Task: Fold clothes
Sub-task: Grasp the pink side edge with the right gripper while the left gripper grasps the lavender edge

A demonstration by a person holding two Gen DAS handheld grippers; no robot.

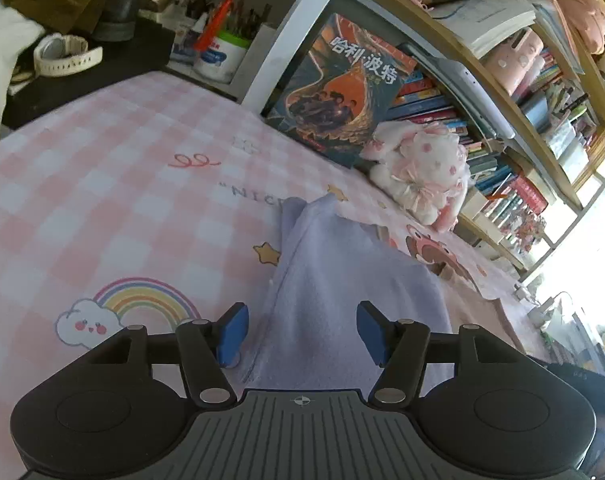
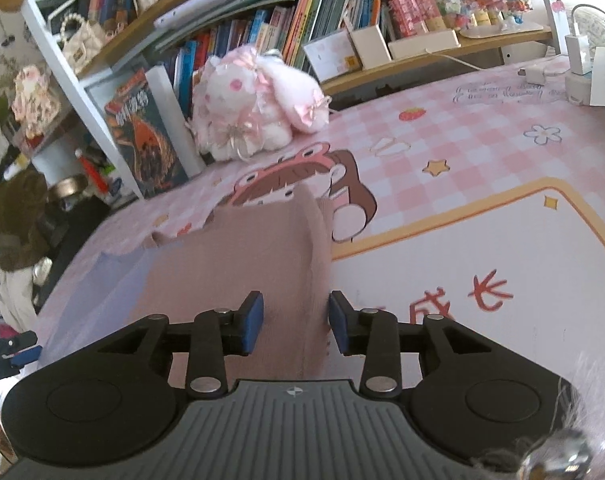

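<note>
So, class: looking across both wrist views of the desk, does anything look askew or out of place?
Mainly the clothes: the lilac garment and the pinkish-brown garment lie rumpled and overlapping, edges uneven, not yet folded. The left gripper and right gripper are open over them. The plush toy lies slumped against the books.

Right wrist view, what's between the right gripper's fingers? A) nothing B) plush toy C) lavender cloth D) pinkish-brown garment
D: the pinkish-brown garment runs between the open pads of the right gripper; the plush toy sits back by the shelf.
</note>
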